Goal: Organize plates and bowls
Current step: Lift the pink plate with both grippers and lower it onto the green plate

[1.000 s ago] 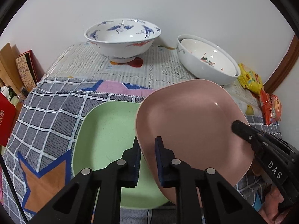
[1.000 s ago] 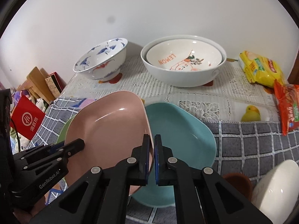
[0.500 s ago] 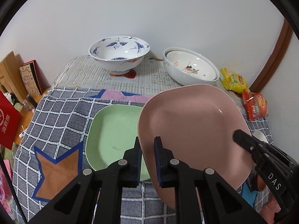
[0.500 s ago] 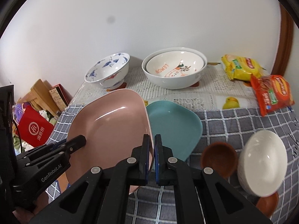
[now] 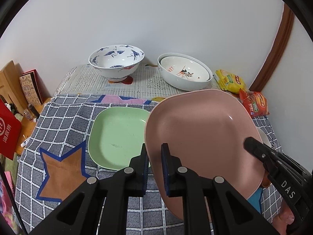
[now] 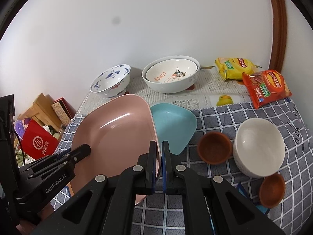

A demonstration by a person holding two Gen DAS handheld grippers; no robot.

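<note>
Both tongs grip the pink plate (image 5: 199, 137) by opposite rims: left tongs (image 5: 153, 166) clamped on its left edge, right tongs (image 6: 159, 160) clamped on its right edge. Plate is held tilted above the worktop (image 5: 58, 121). Green plate (image 5: 115, 135) lies just left of and below the left tongs; blue plate (image 6: 174, 123) lies just right of the right tongs. Either stacking target is equally near
</note>
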